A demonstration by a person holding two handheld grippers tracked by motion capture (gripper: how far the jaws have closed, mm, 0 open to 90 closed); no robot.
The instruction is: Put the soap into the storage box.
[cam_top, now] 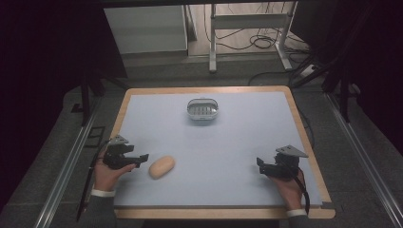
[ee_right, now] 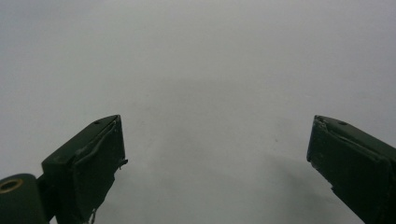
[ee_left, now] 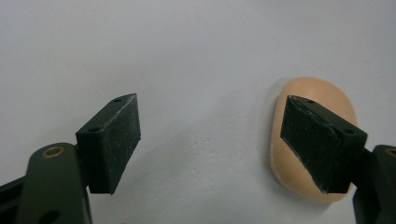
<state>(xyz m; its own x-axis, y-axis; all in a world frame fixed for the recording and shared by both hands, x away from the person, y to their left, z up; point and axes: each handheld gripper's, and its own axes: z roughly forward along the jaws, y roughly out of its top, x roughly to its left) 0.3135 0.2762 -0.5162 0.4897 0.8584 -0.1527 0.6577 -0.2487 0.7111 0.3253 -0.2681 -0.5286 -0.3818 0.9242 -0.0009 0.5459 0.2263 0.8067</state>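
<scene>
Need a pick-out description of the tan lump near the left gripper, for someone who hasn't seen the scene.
Start at the pale blue table with the wooden rim. Go to its near left part, just beyond the left gripper: the bread roll lies flat there. It is the smooth tan oval, unlike the white slatted basket at the far middle.

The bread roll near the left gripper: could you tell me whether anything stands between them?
Nothing visible does. The left gripper is open just beside the bread roll, with bare blue mat between them. In the left gripper view one jaw already overlaps the roll, while the gap faces bare mat.
</scene>
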